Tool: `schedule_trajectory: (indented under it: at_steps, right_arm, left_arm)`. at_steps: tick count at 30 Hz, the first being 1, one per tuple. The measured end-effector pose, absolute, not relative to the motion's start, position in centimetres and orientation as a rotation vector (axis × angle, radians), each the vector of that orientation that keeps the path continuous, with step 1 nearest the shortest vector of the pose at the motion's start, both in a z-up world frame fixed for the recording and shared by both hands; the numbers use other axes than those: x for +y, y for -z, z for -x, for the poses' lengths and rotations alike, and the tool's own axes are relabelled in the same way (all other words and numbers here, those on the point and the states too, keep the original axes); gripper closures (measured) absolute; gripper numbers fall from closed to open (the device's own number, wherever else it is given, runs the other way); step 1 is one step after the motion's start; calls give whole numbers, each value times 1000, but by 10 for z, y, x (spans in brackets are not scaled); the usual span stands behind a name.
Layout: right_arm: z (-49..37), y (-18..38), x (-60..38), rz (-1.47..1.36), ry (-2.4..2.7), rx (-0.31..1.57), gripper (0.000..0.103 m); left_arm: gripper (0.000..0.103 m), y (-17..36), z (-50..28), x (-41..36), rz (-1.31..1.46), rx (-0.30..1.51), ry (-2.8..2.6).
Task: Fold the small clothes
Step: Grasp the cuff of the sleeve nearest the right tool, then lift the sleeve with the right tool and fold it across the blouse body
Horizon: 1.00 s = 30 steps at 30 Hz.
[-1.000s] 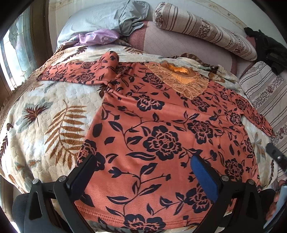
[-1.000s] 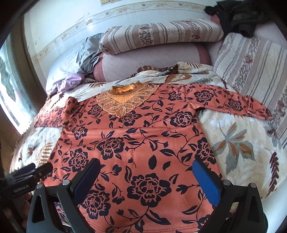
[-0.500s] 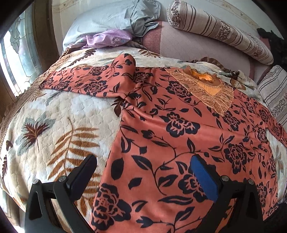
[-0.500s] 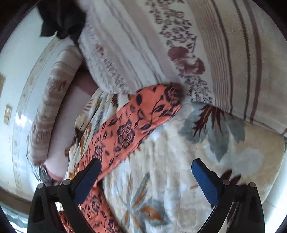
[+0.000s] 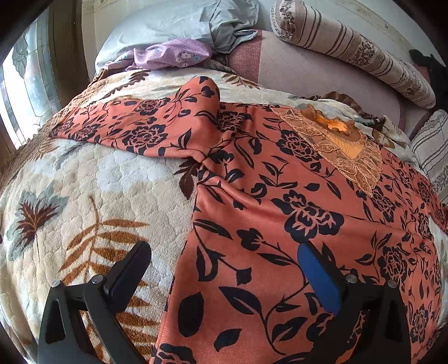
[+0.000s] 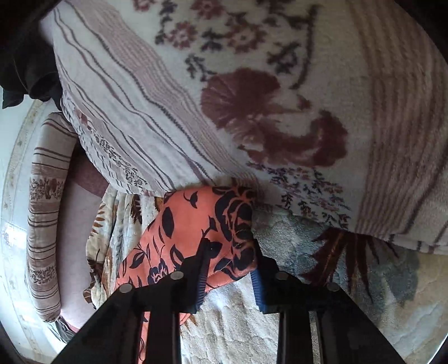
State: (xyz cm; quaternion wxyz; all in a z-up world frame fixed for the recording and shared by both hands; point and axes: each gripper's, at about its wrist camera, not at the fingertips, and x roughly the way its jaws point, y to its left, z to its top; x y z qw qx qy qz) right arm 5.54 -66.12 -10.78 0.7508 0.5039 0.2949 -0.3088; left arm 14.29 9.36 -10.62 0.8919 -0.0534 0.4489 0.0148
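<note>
While the orange long-sleeved top printed with dark navy flowers (image 5: 280, 212) lay spread flat, front up, on the cream plush blanket with brown and grey leaves (image 5: 84, 196), we had both tools down at it. Its gold lace neckline (image 5: 336, 140) pointed toward the far pillows, and one sleeve (image 5: 134, 131) stretched out to the left across the blanket. Our left gripper (image 5: 221, 268) hovered wide apart over the top's side edge, one black finger above the blanket and the blue-padded finger (image 5: 319, 280) above the orange cloth, nothing pinched. Our right gripper (image 6: 228, 268) sat at the cuff of the other sleeve (image 6: 201, 232), its jaws closing with the cuff fabric between them and already bunched against the ribbed pads. That cuff lay just against a striped, flower-patterned cushion (image 6: 252, 98). Beyond the top we saw a striped bolster (image 5: 352, 53), a grey pillow (image 5: 168, 25) and a crumpled lilac garment (image 5: 170, 53).
</note>
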Motion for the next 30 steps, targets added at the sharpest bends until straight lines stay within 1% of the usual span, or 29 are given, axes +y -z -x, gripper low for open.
schedule_trajectory:
  at_steps: [1,4,8,11,13,15,17,18,19,20,22,23,25,27,30]
  right_arm:
    - [-60,103,-658,-1090,670,648,88]
    - [-70,69,-645,-1077,601,594,89]
    - [-104,-5,-599,-1075,374,476,89]
    - [-132,-67,-537,-1095,138,350,89]
    - [-148,-97,-486,-1124,-18,284,89]
    - [-164,-112,-428,-1139,-167,261,89]
    - [-179,-111,-373,-1130,-262,274,86]
    - [-187,-105,-347,-1095,-276,315,67]
    - [-196,-93,-325,-1043,-270,382,18]
    - [-202,-76,-307,-999,-250,454,1]
    - [-196,-35,-287,-891,-136,567,1]
    - [-194,-19,-285,-770,-81,640,1]
    - [-185,11,-294,-463,39,728,2]
    - [-167,36,-316,-75,179,780,2]
    - [-142,66,-379,301,351,839,2]
  left_arm:
    - [0,107,-144,97,132,934,-32]
    - [0,102,-145,104,191,915,-27]
    - [0,91,-144,108,221,876,-16]
    - [0,82,-140,111,238,845,-8]
    - [0,78,-139,115,258,829,-6]
    - [0,75,-137,120,277,821,-7]
    - [0,73,-135,126,292,812,-4]
    - [0,73,-134,129,293,811,-8]
    - [0,73,-134,132,298,812,-13]
    - [0,73,-134,135,309,815,-16]
    - [0,74,-134,141,353,823,-10]
    - [0,75,-134,144,373,828,-7]
    - [0,77,-134,146,399,834,-2]
    - [0,78,-135,144,400,836,2]
    - [0,78,-138,134,366,837,2]
